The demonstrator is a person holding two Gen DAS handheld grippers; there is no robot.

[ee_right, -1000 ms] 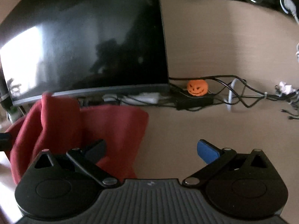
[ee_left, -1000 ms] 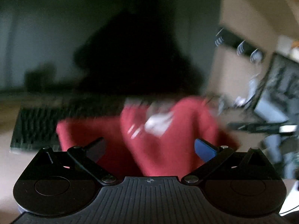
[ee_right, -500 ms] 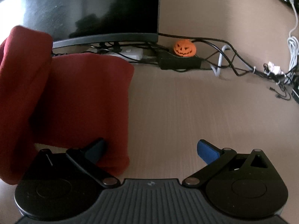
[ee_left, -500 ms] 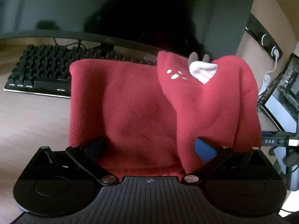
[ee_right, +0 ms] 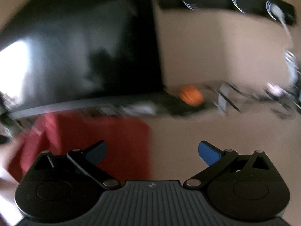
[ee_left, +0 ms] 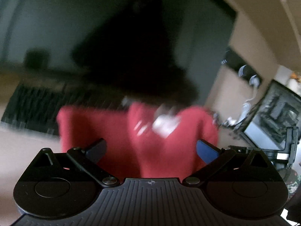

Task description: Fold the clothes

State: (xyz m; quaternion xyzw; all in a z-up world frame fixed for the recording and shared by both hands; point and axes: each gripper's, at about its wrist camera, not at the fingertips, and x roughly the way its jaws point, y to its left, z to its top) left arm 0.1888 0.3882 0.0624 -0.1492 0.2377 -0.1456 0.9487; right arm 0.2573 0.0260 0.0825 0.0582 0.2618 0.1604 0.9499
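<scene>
- Tan surface point(ee_right: 188, 141) runs under a dark monitor point(ee_right: 84, 47), with a black keyboard point(ee_left: 33, 109) to the left and a small orange pumpkin point(ee_right: 191, 95) among cables at the back — both views are smeared by motion.
- Red fleece garment point(ee_left: 131, 131) lies on the surface in front of the monitor, partly folded, a white patch on its upper layer.
- Left claw point(ee_left: 151, 147) faces the garment squarely; its jaws are spread wide and grip nothing, the fleece lying just ahead between the tips.
- Right claw point(ee_right: 152, 150) is released too — the garment point(ee_right: 84, 137) sits off its left finger, bare surface ahead.
- By my judgement the left claw is better placed for the next fold; the garment's long axis looks left-to-right.
</scene>
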